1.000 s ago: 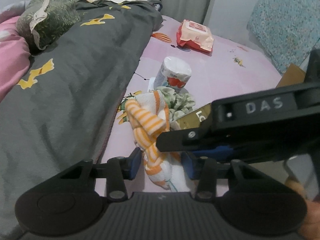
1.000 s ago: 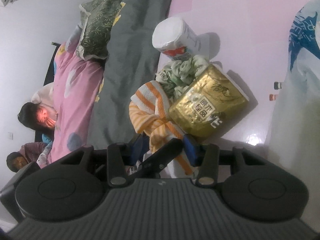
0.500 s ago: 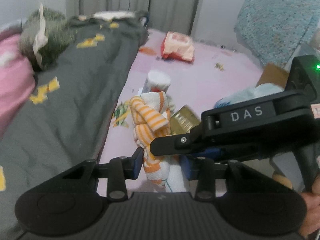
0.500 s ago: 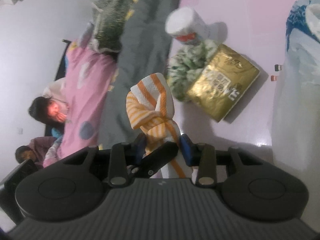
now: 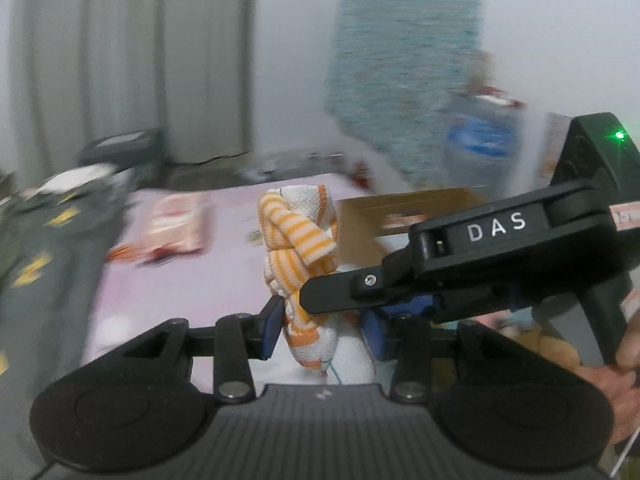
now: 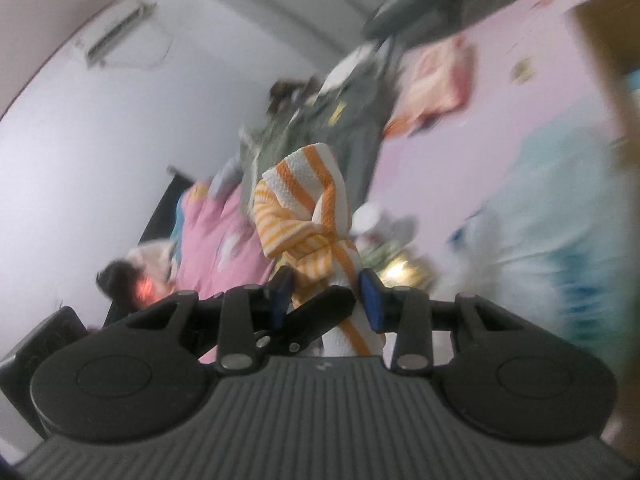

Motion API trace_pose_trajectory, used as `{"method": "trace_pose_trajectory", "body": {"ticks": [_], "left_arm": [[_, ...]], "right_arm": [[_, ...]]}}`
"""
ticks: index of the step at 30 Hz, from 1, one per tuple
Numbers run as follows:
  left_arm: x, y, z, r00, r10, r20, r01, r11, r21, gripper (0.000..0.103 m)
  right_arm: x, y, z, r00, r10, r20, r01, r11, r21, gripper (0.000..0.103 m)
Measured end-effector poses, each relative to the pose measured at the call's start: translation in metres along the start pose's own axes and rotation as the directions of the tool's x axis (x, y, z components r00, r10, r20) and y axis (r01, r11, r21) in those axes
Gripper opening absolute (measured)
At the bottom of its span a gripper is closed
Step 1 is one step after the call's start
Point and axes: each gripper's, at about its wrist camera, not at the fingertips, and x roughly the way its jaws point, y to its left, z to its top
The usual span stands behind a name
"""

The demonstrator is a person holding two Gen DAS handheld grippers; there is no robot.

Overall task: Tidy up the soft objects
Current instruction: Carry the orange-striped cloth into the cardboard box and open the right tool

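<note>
An orange-and-white striped towel [image 5: 298,236], bunched and knotted, hangs in the air above the pink bed sheet [image 5: 192,288]. My left gripper [image 5: 322,332] is shut on its lower end, blue pads against the cloth on both sides. The right tool's black body [image 5: 496,240] crosses in from the right, its tip at the same lower part of the towel. In the right wrist view the towel [image 6: 308,208] stands up between the blue pads of my right gripper [image 6: 326,300], which is shut on it. A black finger [image 6: 320,312] of the left tool crosses there.
A grey blanket [image 5: 48,240] covers the bed's left side. A red-and-white packet [image 5: 176,228] lies on the sheet and a cardboard box [image 5: 404,208] stands behind the towel. A gold pack [image 6: 400,276] and a pale blue bag [image 6: 560,208] lie lower right. A person [image 6: 120,284] lies at left.
Both grippers have lifted the striped towel off the bed, away from the gold pack and the paper roll. Both views have swung up and sideways and are now blurred.
</note>
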Motion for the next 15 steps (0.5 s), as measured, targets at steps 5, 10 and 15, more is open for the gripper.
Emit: {"method": "trace_pose_trajectory", "body": {"ticks": [5, 10, 15], "left_arm": [[0.033, -0.063, 0.015, 0.987, -0.150, -0.054, 0.153, 0.987, 0.049, 0.045], [0.066, -0.102, 0.013, 0.950, -0.262, -0.172, 0.270, 0.962, 0.028, 0.052], [0.080, -0.114, 0.000, 0.906, -0.323, -0.274, 0.332, 0.943, -0.014, 0.055]], "right_arm": [[-0.081, -0.038, 0.012, 0.993, -0.108, 0.057, 0.106, 0.994, 0.038, 0.036], [-0.129, -0.082, 0.013, 0.981, -0.191, 0.040, 0.187, 0.978, 0.089, 0.035], [-0.129, -0.116, 0.006, 0.972, -0.230, -0.053, 0.234, 0.968, 0.091, 0.034]]}}
